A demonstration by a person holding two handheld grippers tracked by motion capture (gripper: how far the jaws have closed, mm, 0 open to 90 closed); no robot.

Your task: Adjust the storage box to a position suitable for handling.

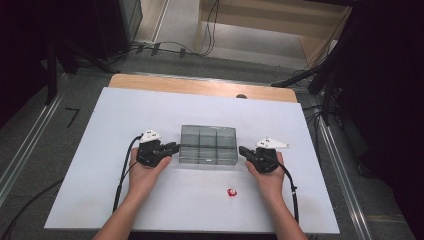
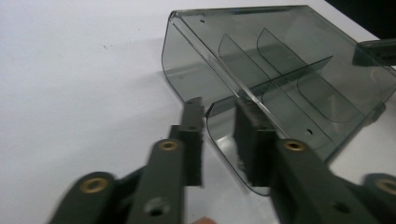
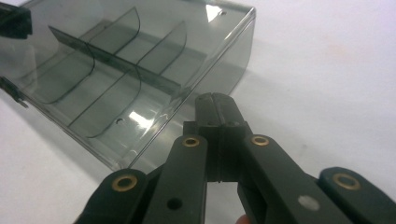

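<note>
Left gripper view has our left gripper (image 2: pixel 223 116) with jaws apart astride the smoky box (image 2: pixel 280 70) wall, pads blurred. Our right gripper (image 3: pixel 215 105) is pressed together beside it; we cannot tell contact

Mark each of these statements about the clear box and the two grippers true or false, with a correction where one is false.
1. The clear box is split by dividers into compartments. True.
2. The left gripper has its fingers pressed together with nothing between them. False: its fingers stand apart, one on each side of the box's end wall.
3. The right gripper has its fingers shut, beside the box's end wall. True.
4. A small red thing lies inside one compartment. False: it lies on the white table, nearer the person than the box.
5. The box's compartments look empty. True.
</note>
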